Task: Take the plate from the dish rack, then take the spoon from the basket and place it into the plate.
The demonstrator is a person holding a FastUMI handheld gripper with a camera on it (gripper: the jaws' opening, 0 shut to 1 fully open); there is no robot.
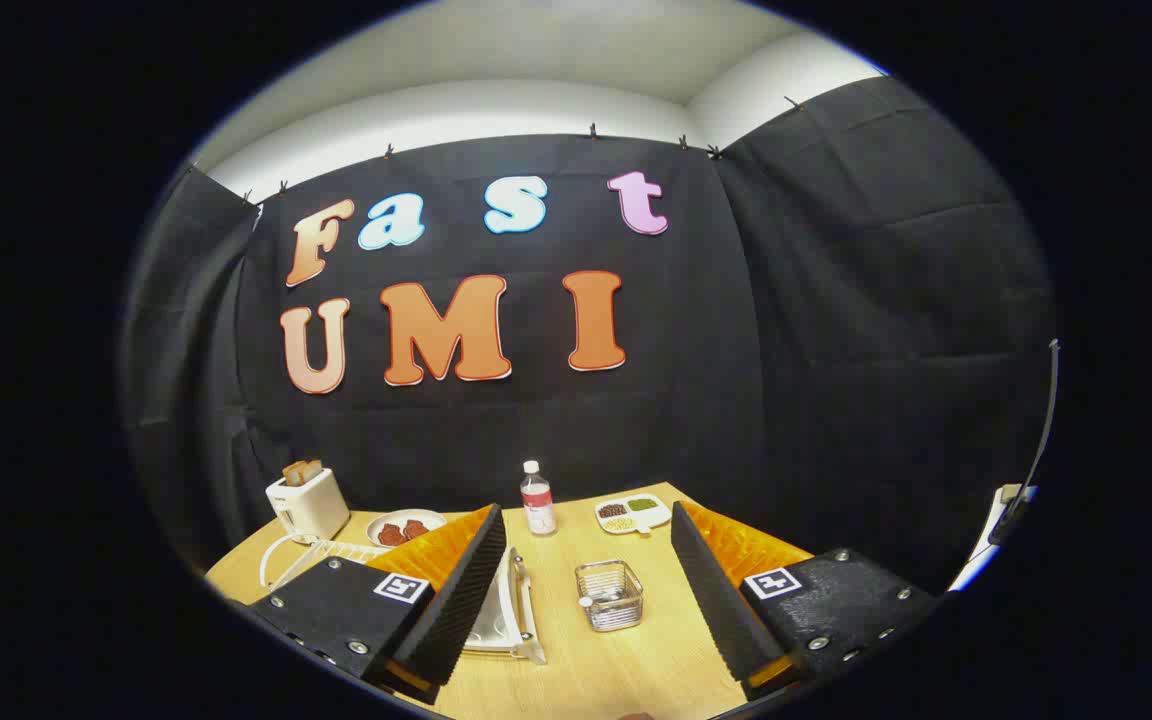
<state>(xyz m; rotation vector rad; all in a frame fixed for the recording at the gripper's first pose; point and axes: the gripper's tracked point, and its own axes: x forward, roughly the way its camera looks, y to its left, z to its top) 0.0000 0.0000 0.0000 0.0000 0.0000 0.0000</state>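
While the tool (586,570) gapes (holding nothing), basket (609,594) sits between fingers — bottle (537,499) beyond.

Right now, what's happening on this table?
A person holds a two-finger gripper above a wooden table, jaws open and holding nothing. A small wire basket sits between them, and a white plate lies flat beside the left finger. Beyond stand a bottle, a toaster and a divided snack tray.
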